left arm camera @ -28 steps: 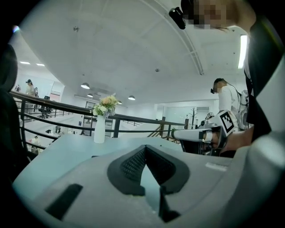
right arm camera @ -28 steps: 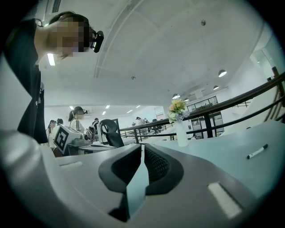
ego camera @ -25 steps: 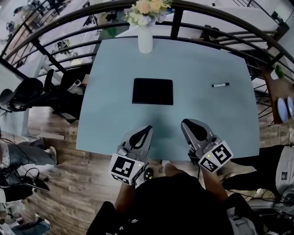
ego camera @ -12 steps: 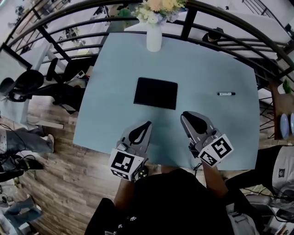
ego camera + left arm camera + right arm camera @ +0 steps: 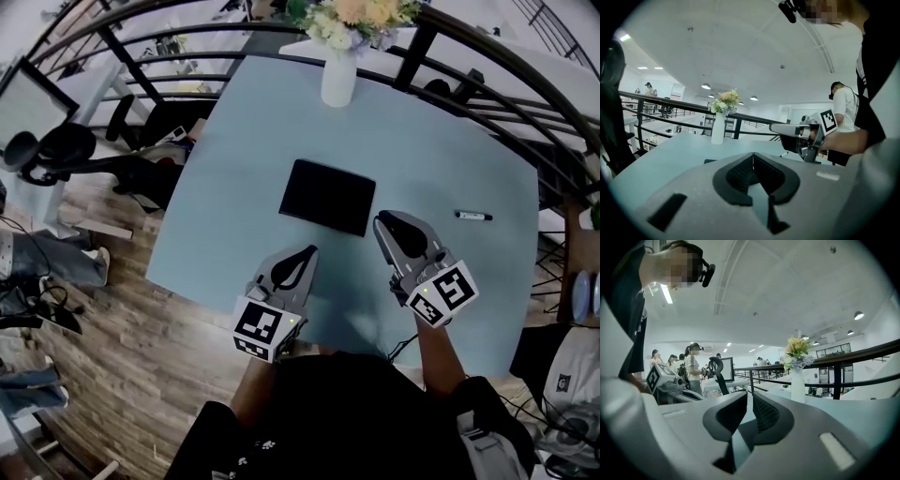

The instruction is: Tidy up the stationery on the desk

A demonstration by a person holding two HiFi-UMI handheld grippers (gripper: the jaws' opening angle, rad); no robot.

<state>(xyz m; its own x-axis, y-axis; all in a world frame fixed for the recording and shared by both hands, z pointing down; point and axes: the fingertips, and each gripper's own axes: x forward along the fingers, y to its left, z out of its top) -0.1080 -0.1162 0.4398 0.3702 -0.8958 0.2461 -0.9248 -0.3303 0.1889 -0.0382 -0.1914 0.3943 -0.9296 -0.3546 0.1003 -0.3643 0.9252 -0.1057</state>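
Far left there's wood-plank floor [image 5: 112, 309] and a black office chair [image 5: 56, 155] parked off the table's corner. The pale blue table [image 5: 244, 169] is mostly bare. The left gripper [image 5: 309, 249] hangs over the near part of it with its jaws pressed together, nothing in them. Just past its tip a flat black pad [image 5: 328, 196] lies slightly askew mid-table, and behind that a white vase [image 5: 338, 80] of flowers stands at the far edge. The right gripper [image 5: 380, 220] is near the pad's right corner. Its jaws have just been opening and show a narrow gap with nothing between them. Further right a marker [image 5: 473, 217] lies on its own, apart from the pad. A dark railing [image 5: 506, 56] curves round the far side, with open office space beyond.
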